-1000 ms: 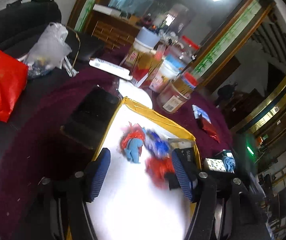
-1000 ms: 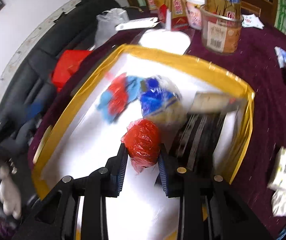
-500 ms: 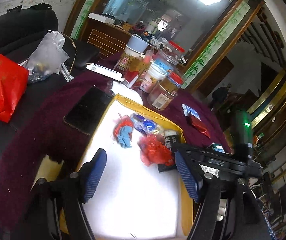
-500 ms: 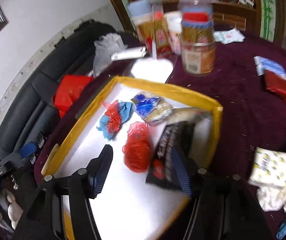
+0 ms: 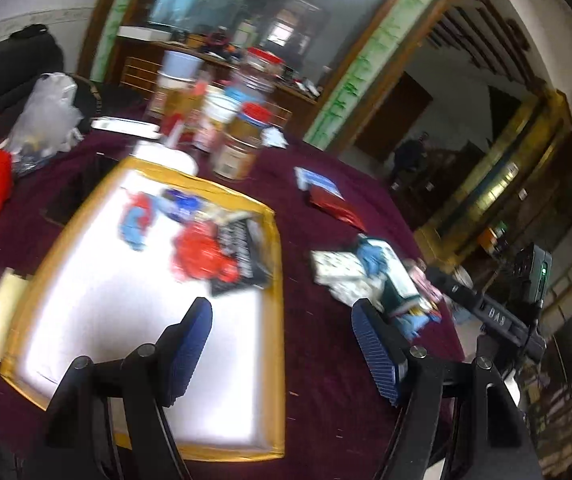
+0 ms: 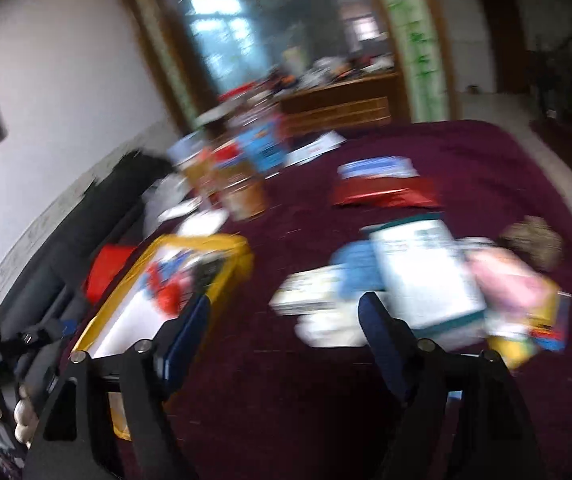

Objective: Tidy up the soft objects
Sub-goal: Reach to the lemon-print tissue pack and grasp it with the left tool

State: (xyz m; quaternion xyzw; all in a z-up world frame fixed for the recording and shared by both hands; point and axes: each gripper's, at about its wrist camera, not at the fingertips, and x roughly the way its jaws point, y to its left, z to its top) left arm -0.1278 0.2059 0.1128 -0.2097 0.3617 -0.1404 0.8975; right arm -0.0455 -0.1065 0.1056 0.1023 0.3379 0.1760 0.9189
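Table (image 5: 326,420): I see a dark red cloth across it; jars and tubs crowd the 12 o'clock end of the left view; too blurred to name one by one.
Tray (image 5: 275,320): white floor, yellow rim; it fills the 9 o'clock half of the left view; this is where I judge the soft things go.
Sorted so far: four soft things lie bunched at the tray's 12 o'clock end; a red bag (image 5: 201,258) nearest me; a black packet (image 5: 241,256) touching it at 3 o'clock; a blue and red bundle (image 5: 137,220) at 10 o'clock; a blue and white bag (image 5: 181,204) beyond.
Still out: a loose pile (image 5: 366,272) on the cloth at 3 o'clock of the tray, clear of the rim; a red packet (image 5: 336,210) further back; so I judge the job roughly half done.
Left gripper (image 5: 281,344): jaws wide, nothing between them.
Right gripper (image 6: 283,336): jaws opening, nothing between them; the pile sits at its 1 o'clock.
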